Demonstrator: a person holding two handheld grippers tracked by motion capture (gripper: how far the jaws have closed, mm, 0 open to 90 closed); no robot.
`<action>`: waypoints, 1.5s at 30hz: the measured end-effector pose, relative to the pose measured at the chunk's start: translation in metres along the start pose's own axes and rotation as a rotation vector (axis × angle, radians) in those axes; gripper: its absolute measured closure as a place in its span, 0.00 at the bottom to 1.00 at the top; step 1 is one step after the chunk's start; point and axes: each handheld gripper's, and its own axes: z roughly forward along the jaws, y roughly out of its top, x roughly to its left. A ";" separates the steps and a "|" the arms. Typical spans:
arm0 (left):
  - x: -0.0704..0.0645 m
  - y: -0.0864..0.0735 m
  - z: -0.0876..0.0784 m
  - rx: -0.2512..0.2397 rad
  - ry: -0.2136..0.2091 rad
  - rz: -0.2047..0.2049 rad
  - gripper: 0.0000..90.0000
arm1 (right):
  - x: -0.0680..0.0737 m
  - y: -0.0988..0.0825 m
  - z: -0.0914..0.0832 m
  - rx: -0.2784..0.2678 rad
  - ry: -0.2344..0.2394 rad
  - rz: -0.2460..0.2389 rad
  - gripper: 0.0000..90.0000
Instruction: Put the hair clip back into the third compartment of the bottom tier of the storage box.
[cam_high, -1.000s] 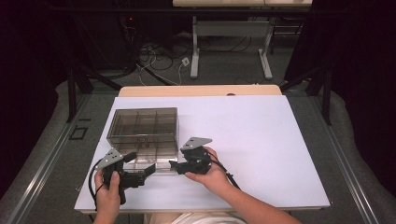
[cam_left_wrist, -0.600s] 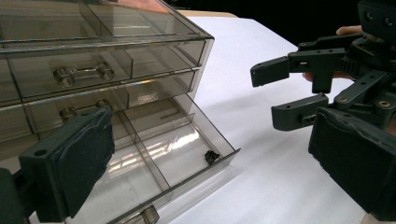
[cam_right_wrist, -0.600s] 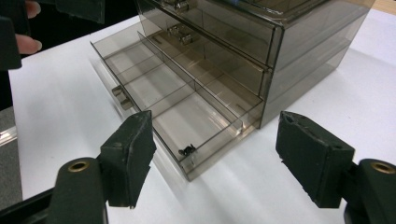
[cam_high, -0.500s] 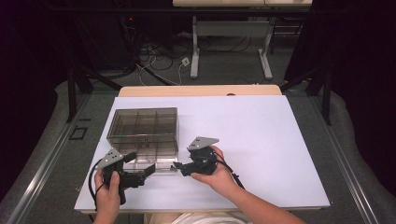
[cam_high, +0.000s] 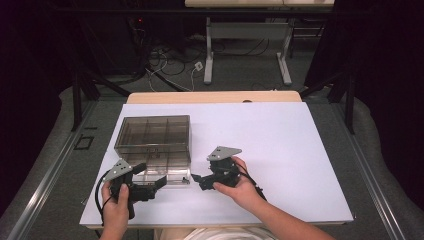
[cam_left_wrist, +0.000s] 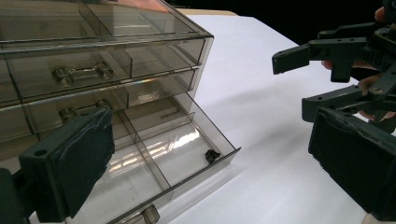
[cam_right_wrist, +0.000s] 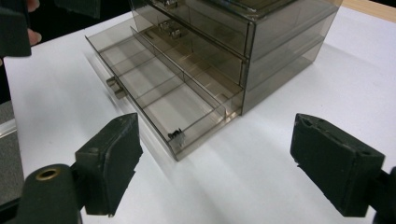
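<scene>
A smoked clear drawer cabinet (cam_high: 154, 134) stands on the white table. Its bottom drawer (cam_high: 161, 176) is pulled out toward me. A small black piece (cam_left_wrist: 212, 156) (cam_right_wrist: 176, 135) lies in the drawer's front right corner. My left gripper (cam_high: 150, 174) (cam_left_wrist: 210, 130) is open at the drawer's left front, with nothing between its pads. My right gripper (cam_high: 198, 181) (cam_right_wrist: 219, 140) hovers just right of the drawer's corner. Its jaws have just been opening, and they hold nothing. The left gripper view has the right gripper (cam_left_wrist: 294, 81) at its upper right.
The white table top (cam_high: 280, 150) stretches wide to the right of the cabinet. Its front edge runs close under my hands. The two upper drawers (cam_left_wrist: 93, 74) are closed. Desk legs and cables sit on the floor beyond the table.
My right gripper has drawn back to the right from the drawer's front corner, and its jaws have spread wider. The left gripper and the cabinet have kept still.
</scene>
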 end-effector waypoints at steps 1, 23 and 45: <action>0.000 0.000 0.000 0.002 0.002 0.001 0.01 | 0.000 -0.001 -0.001 -0.004 -0.010 -0.003 0.17; -0.004 0.001 0.011 0.012 0.103 0.001 0.01 | -0.027 -0.025 -0.045 -0.024 -0.097 0.029 0.13; -0.009 0.001 0.012 0.047 0.135 0.053 0.02 | -0.051 -0.041 -0.075 -0.001 -0.178 0.035 0.00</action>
